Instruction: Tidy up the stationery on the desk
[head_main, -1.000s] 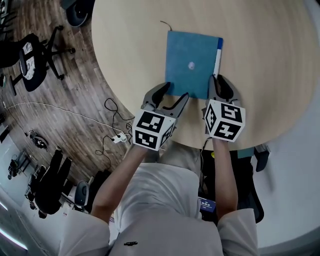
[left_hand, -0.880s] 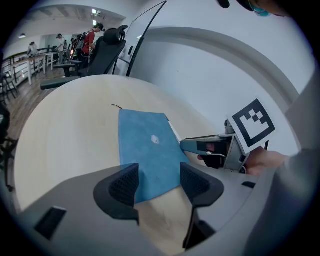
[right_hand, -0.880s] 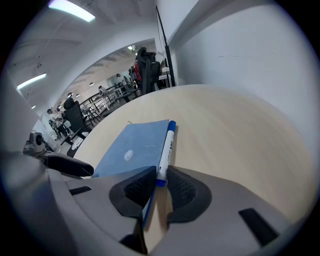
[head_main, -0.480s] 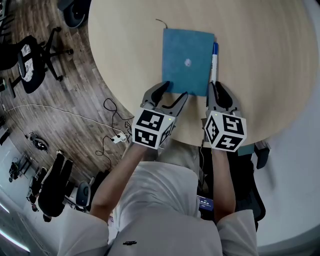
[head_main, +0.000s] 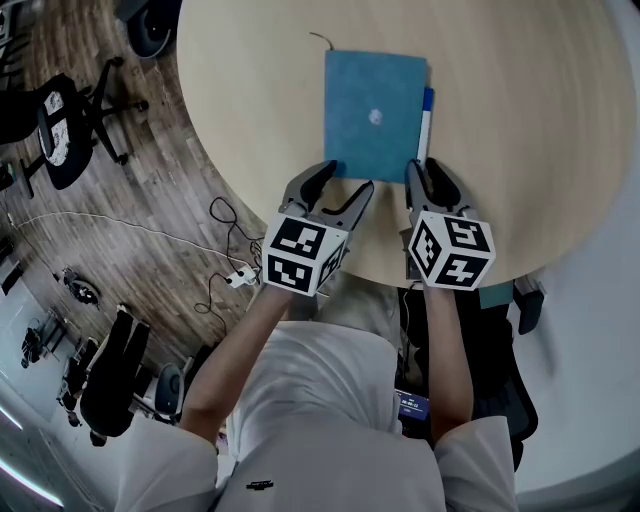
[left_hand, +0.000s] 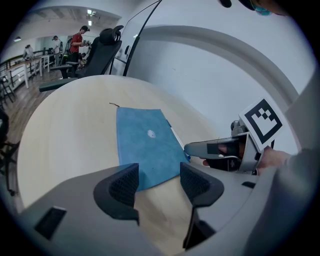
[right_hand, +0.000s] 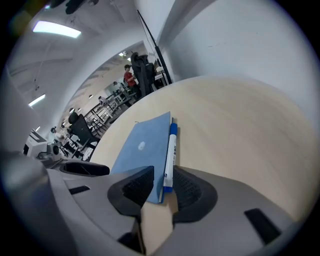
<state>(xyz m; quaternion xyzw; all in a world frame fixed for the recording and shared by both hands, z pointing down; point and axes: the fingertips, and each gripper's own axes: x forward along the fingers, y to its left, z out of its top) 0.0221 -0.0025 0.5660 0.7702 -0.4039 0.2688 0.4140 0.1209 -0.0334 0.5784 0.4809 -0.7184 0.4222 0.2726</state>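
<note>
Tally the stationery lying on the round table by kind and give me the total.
blue notebook: 1
blue-and-white marker pen: 1
Total: 2

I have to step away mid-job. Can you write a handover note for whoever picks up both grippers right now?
Left gripper: open, empty, at the near edge of the notebook.
Right gripper: open, with its jaws either side of the near end of the pen and the notebook's near right corner. It grips nothing yet.
Things: the notebook lies closed and flat on the desk. The pen lies along its right edge.
Done: pen and notebook are lined up together.
Left: probably close on the pen. No holder is in view.
</note>
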